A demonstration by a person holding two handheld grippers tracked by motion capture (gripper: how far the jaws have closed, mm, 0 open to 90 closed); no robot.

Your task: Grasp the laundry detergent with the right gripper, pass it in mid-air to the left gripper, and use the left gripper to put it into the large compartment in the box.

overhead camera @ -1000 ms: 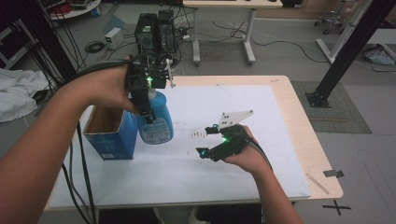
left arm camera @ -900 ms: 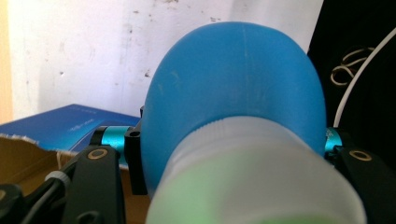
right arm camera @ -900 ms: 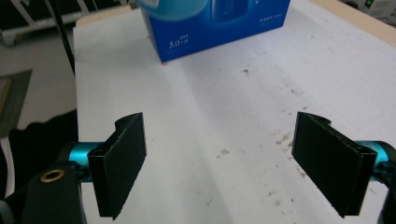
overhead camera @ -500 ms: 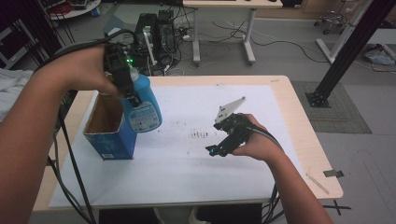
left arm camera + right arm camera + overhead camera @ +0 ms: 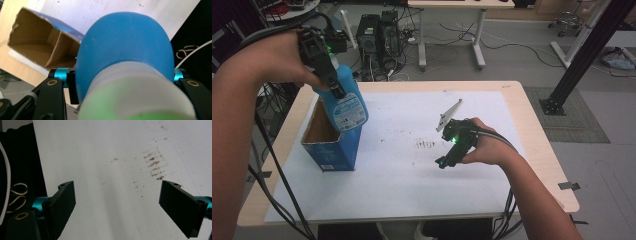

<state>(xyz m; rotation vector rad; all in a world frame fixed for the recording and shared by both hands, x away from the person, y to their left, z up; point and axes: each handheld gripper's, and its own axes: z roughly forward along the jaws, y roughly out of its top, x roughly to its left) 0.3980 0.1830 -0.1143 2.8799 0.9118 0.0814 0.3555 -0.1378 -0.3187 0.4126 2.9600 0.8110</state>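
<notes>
A blue bottle (image 5: pixel 343 102) is pinched near its neck between the jaws of the left gripper (image 5: pixel 328 75) and is carried tilted over the open top of a cardboard box (image 5: pixel 331 145) at the left of the table (image 5: pixel 532 125), probably so that it can be lowered inside. The jaws of the right gripper (image 5: pixel 443 162) have just been opening and are spread wide with nothing between them, above the white sheet (image 5: pixel 402 185) and its brown smudges (image 5: pixel 426 144), presumably kept clear of the work.

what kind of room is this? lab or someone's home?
Most likely a lab or workshop. Computer towers sit on the floor among loose cables, a black metal frame strut stands beside the table, and another desk stands behind.
</notes>
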